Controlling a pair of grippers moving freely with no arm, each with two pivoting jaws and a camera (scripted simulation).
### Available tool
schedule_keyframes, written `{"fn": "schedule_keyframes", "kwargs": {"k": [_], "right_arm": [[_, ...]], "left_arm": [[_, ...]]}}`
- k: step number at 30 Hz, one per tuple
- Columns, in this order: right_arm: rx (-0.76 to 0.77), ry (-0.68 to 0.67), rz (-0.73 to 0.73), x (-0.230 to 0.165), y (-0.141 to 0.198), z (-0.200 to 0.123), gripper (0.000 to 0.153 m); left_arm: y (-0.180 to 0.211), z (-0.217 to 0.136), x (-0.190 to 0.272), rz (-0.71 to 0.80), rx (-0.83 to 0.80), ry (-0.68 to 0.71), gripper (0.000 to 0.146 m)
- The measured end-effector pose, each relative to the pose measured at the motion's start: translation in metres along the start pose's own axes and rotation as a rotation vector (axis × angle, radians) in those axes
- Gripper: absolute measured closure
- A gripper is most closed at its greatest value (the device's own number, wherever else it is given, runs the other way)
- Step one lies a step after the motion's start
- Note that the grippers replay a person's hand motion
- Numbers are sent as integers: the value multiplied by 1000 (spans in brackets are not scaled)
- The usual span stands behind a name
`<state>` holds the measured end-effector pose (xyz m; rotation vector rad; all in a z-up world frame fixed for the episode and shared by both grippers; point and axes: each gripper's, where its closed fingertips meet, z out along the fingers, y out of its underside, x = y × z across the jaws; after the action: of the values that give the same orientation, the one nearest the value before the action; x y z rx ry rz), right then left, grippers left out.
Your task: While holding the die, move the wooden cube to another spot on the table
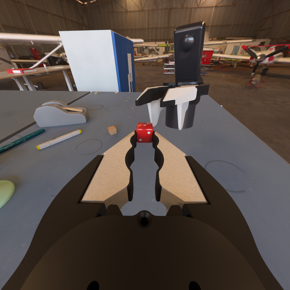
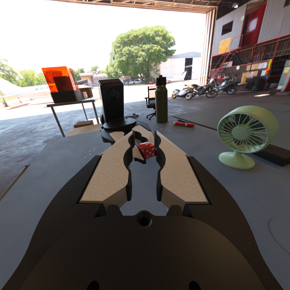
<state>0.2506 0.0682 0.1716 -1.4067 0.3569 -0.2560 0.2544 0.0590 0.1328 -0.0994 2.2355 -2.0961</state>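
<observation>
Above the grey table [image 1: 204,141] the left gripper [image 1: 144,135] pinches the red die [image 1: 144,132] so it stays up, while the right gripper [image 2: 144,136], spread and empty, must reach the wooden cube [image 1: 112,130] sitting nearby.

Corrugated hangar walls [image 1: 39,15]; open doorway [image 2: 109,39] floods daylight; side table [image 2: 73,103], office chair [image 2: 150,102] beyond.

I am seeing a glossy red die [image 1: 144,132] catching highlights, beside a matt wooden cube [image 1: 112,130] showing pale grain. The table [image 1: 219,141] is looking smooth, matt grey, scribbled. Left gripper [image 1: 144,133] pads are showing rough, grainy cream facing in matt black plastic.
</observation>
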Motion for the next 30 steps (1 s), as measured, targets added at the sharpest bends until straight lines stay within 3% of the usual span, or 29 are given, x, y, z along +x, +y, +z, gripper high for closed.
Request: {"fn": "schedule_keyframes", "kwargs": {"k": [6,12,23,27,30], "right_arm": [[46,-30,15,-2,-9,-6,127],[45,-7,-14,3,-19,-38,125],[-19,-17,-3,-7,8,-86,111],[-84,103,10,11,24,-102,111],[-189,293,2,45,25,-123,111]], "left_arm": [[-3,-3,-3,-26,31,4,127],[-9,-8,-8,-61,80,22,127],[-6,-5,-3,-51,79,43,127],[-4,-4,-4,-53,74,44,127],[-3,-4,-5,-59,72,44,127]]}}
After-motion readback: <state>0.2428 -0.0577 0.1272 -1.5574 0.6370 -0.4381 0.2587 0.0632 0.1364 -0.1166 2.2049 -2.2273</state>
